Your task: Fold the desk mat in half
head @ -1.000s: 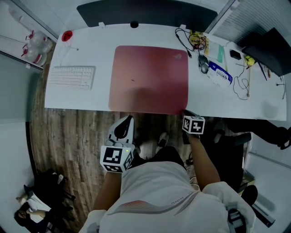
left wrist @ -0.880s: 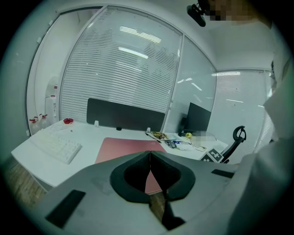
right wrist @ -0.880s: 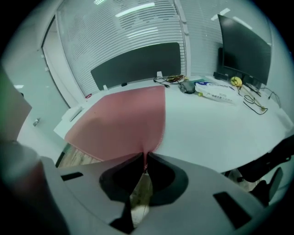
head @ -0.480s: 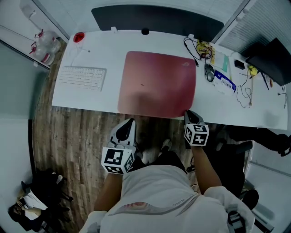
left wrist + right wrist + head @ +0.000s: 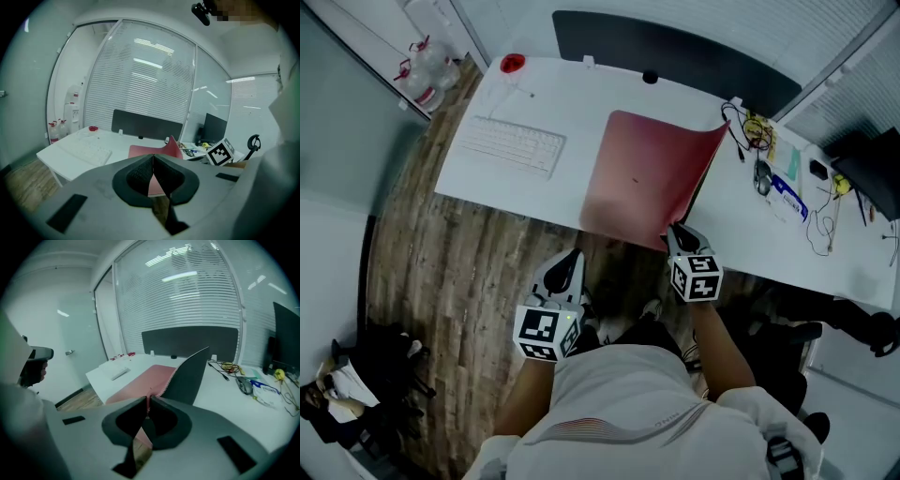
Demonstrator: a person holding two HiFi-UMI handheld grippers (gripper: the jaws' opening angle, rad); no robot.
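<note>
Head view shows the red desk mat (image 5: 642, 178) on the white desk (image 5: 572, 103), with a keyboard (image 5: 510, 145) to its left and a tangle of cables (image 5: 750, 127) to its right. The mat's left part lies flat, while its right side stands lifted off the desk. The right gripper (image 5: 675, 232) pinches the mat's near right corner at the desk's front edge. In the right gripper view its jaws are clamped on the thin edge, and the raised flap's dark underside (image 5: 187, 376) faces the camera. The left gripper (image 5: 567, 262) hangs over the wooden floor, apart from the mat, its jaws together and empty.
</note>
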